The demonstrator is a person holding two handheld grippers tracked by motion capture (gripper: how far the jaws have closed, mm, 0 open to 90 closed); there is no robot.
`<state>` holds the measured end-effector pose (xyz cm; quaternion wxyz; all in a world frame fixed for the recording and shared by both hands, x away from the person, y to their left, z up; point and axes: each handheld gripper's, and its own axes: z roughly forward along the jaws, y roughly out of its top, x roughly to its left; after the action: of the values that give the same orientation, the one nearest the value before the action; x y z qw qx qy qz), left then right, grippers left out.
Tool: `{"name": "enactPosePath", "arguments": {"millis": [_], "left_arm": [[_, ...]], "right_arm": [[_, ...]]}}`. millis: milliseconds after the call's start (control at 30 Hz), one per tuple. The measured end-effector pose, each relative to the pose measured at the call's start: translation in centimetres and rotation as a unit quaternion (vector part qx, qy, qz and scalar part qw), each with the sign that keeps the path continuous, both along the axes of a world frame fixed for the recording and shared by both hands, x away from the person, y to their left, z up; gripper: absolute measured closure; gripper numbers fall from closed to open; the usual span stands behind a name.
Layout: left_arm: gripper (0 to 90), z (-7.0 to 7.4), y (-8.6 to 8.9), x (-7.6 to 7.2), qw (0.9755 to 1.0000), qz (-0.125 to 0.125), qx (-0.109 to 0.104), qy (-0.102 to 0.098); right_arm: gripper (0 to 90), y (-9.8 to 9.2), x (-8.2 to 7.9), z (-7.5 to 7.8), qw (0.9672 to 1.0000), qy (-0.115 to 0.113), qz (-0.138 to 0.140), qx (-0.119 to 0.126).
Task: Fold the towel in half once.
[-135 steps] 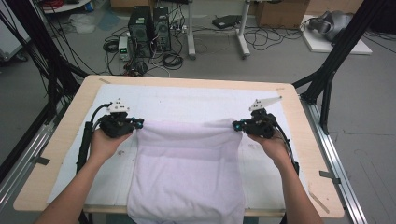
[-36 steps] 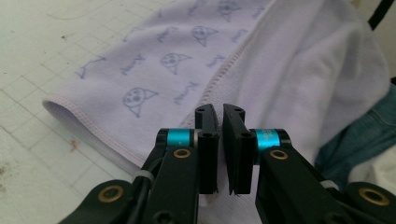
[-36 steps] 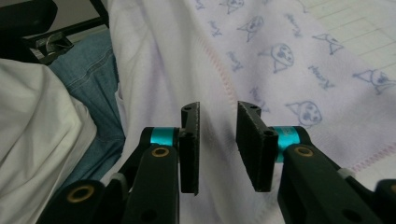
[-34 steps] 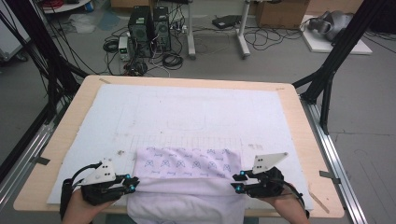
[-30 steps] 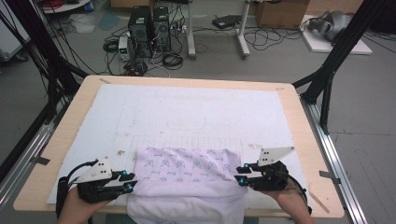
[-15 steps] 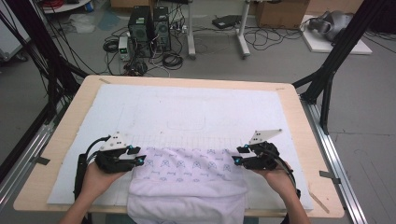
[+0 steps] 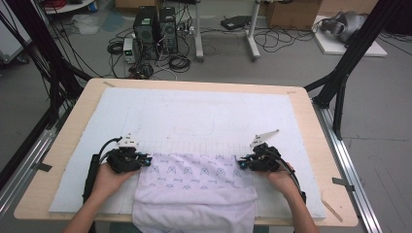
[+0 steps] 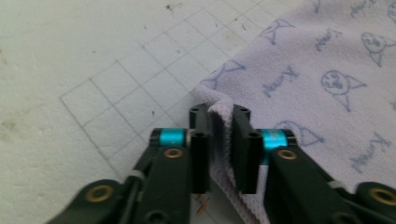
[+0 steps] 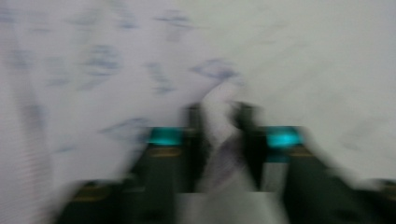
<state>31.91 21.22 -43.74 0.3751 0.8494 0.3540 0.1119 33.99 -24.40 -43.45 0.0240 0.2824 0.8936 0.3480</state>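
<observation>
A folded lilac towel [image 7: 197,187] lies low in the frame, between the left gripper [image 7: 144,160] and right gripper [image 7: 240,162]. Both have just closed, each clamping a far corner. Its printed lettering is too small to read.

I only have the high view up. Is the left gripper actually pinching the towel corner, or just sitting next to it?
Observer: Pinching. In the left gripper view the left gripper has a bunched fold of the towel between its pads, and its jaws have just been closing.
Operator: And the right one?
Observer: The right gripper view is blurred, but pale cloth rises between the jaws of the right gripper, which have also just been closing.
Operator: What is under the left corner?
Observer: A white mat printed with a thin grid.
</observation>
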Motion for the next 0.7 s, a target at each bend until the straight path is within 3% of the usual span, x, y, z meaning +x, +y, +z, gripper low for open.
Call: {"name": "enactPosePath", "arguments": {"millis": [167, 267, 333, 400, 633, 700], "left_arm": [[84.9, 0.7, 0.6, 1.1, 0.9997, 0.019, -0.01, -0.008], [85.3, 2.3, 0.7, 2.6, 0.9989, 0.034, -0.008, -0.03], [85.3, 4.5, 0.6, 4.4, 0.9976, 0.047, -0.004, -0.051], [85.2, 6.5, 0.6, 5.9, 0.9957, 0.059, -0.001, -0.071], [85.0, 15.9, -0.1, 11.9, 0.9856, 0.087, 0.023, -0.143], [82.8, 16.9, -0.3, 13.0, 0.983, 0.099, 0.033, -0.151]], "right_arm": [[83.7, 0.9, 0.4, 0.9, 0.9992, -0.019, 0.0, -0.035], [84.5, 1.1, 1.7, 2.6, 0.9985, -0.042, -0.018, -0.029], [84.6, 1.0, 3.0, 4.3, 0.9977, -0.059, -0.03, -0.011], [84.8, 0.9, 4.3, 5.9, 0.9962, -0.077, -0.039, -0.009], [85.1, 0.3, 9.1, 13.2, 0.9877, -0.133, -0.082, 0.008], [83.9, 0.3, 10.2, 14.7, 0.9851, -0.142, -0.096, 0.012]]}}
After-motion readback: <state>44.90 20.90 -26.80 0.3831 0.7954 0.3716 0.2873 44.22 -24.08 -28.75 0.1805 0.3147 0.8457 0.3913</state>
